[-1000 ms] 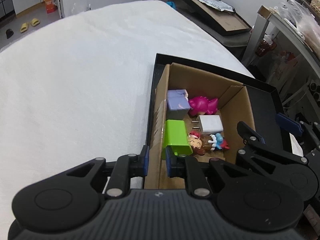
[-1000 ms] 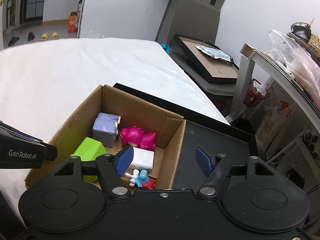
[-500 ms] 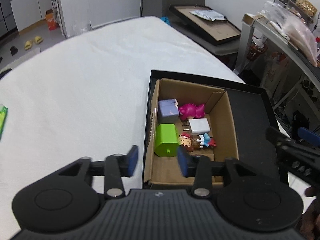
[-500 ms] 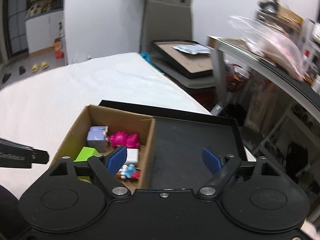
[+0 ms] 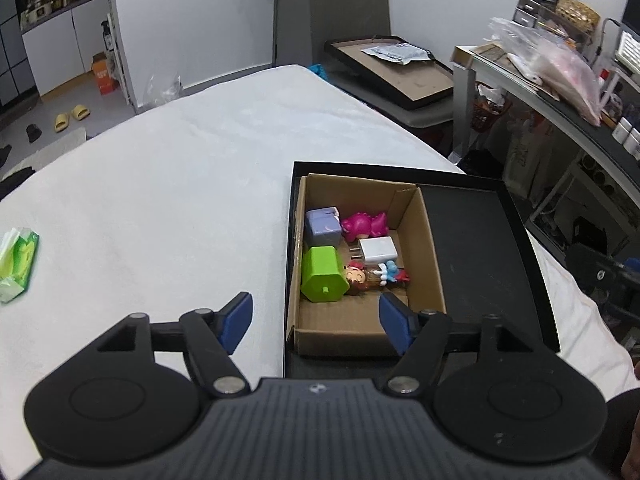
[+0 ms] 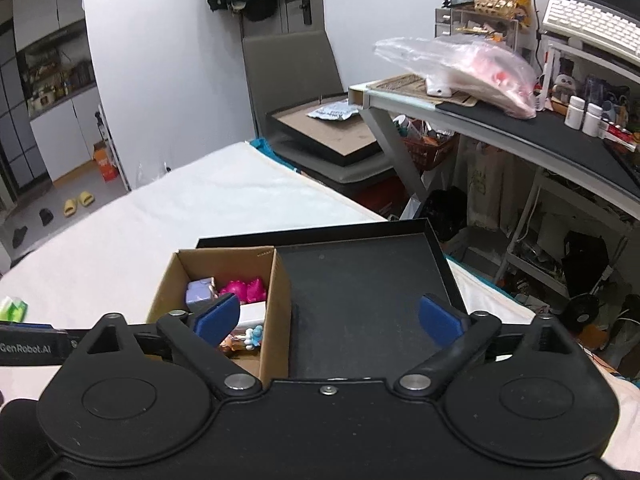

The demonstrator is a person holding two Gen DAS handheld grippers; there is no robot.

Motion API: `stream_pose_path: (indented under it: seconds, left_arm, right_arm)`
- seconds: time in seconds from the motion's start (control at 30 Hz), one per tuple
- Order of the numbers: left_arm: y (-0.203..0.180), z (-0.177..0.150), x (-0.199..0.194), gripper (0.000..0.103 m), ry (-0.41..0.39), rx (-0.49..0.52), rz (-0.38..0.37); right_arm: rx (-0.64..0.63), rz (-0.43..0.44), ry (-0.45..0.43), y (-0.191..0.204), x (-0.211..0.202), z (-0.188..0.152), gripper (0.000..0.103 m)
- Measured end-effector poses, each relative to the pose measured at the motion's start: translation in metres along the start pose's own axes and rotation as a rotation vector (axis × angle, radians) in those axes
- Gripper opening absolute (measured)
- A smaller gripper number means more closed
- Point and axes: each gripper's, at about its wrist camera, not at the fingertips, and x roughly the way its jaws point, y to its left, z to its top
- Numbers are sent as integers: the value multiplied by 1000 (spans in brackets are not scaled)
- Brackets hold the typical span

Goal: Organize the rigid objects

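left gripper (image 5: 314, 317) wide, empty; cardboard box (image 5: 370, 330) at 12 o'clock, long axis 6–12; nearer than right gripper (image 6: 328, 316), also wide, empty.

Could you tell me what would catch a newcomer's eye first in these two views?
Most striking is the cardboard box packed with bright toys, sitting in the left half of a black tray on the white bed: a lime green block, a pink figure and a white charger stand out. Both grippers, left and right, hang open and empty above the near edge of the tray. A green tissue pack lies alone at the far left.
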Motion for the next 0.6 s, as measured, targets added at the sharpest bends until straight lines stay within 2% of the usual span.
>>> stream_pose_path:
  seconds: [0.07,0.17,0.33,0.6]
  left_arm:
    - [-2,-2,-6,80,-7,6,19]
    - [-2,-5,-16,85,-15,16,14]
    - [0,-11,-35,90,-32,9,14]
    - [2,-22,-59,91,-40,1,15]
  right_arm:
    - [8,4,-11,-2,-10,1,103]
    - [20,11,-15,-3,-23,1,103]
    - [22,19,-14,-4,-37,-2,103]
    - [9,23,-12,1,-62,-6,103]
